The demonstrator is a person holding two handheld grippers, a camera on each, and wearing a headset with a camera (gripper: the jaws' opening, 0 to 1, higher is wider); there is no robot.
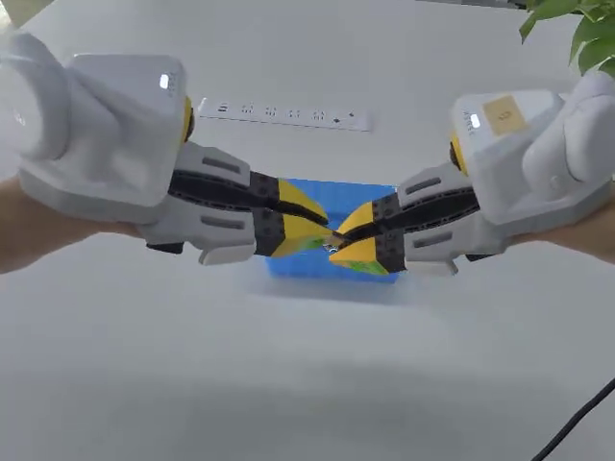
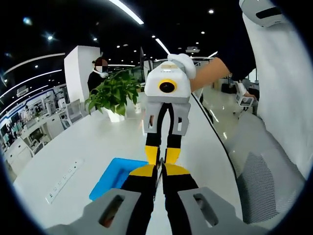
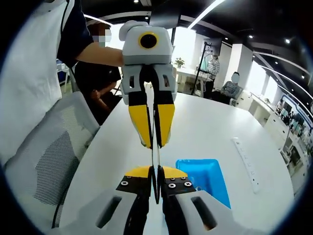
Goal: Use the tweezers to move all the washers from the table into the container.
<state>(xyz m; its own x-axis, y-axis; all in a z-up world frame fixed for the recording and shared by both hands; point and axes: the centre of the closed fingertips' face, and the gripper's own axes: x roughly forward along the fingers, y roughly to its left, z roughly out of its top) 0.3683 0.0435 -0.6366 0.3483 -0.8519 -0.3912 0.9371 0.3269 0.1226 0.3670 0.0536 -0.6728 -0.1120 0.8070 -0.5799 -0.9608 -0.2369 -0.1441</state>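
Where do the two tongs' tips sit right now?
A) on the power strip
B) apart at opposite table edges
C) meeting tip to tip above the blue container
C: the left gripper and right gripper meet tip to tip over the blue container, with the tweezers between them.

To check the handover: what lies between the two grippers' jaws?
Thin tweezers run from the left gripper to the right gripper, clearest in the right gripper view.

Bright ceiling strip lights [image 2: 128, 11], blurry head view, fisheye-bent edges, faint shadows
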